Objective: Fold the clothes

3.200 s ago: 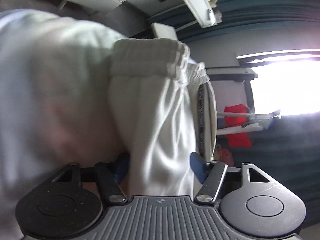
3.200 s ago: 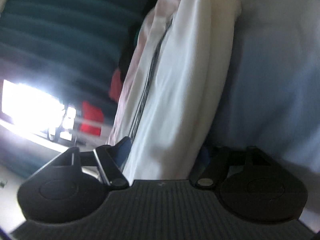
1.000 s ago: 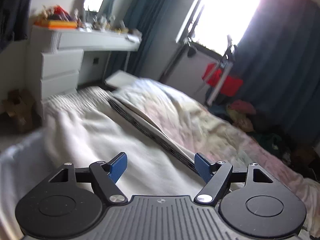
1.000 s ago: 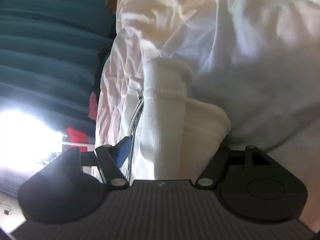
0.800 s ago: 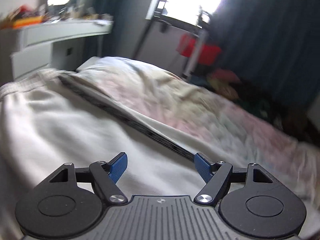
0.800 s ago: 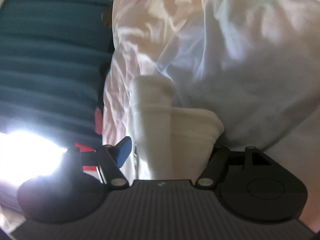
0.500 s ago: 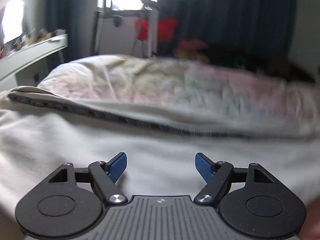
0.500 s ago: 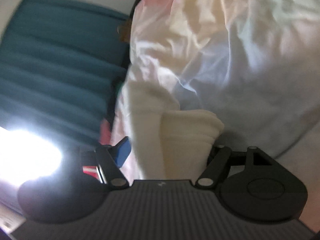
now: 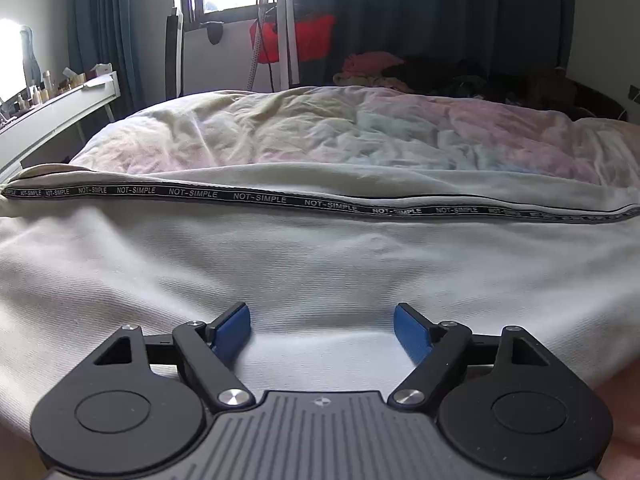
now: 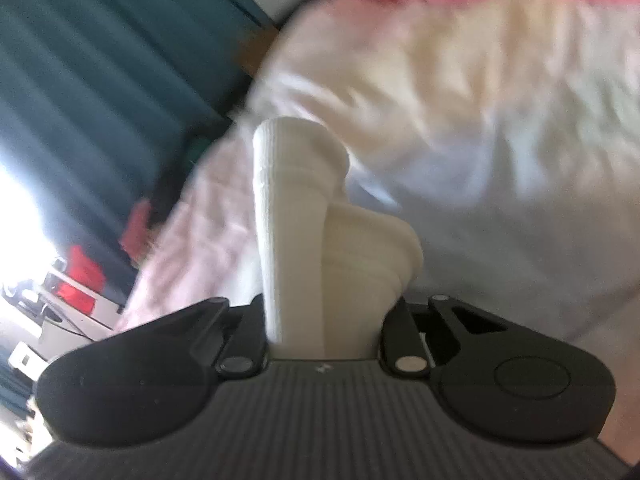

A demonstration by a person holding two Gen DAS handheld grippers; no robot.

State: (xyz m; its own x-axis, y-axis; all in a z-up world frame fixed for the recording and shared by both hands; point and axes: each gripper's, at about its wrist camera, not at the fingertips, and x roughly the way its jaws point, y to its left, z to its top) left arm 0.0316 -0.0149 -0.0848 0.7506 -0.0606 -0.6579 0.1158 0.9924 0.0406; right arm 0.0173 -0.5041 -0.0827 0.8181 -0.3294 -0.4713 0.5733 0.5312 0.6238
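Note:
White trousers (image 9: 320,264) lie flat across the bed, with a black "NOT-SIMPLE" side stripe (image 9: 260,198) running left to right. My left gripper (image 9: 322,326) is open and empty, low over the white cloth, its blue pads apart. My right gripper (image 10: 324,320) is shut on the ribbed cuffs (image 10: 316,236) of the trousers, which stick up bunched between its fingers. The right wrist view is blurred and tilted.
A crumpled pastel duvet (image 9: 360,136) covers the bed behind the trousers. A white desk (image 9: 52,116) stands at left. A red bag (image 9: 308,40) on a stand and a pile of clothes (image 9: 400,72) lie beyond the bed. Dark curtains (image 10: 100,80) hang behind.
My left gripper let go of the waistband it held earlier, swung round and came down level over the laid-out trousers. My right gripper kept hold of the cuffs while tilting.

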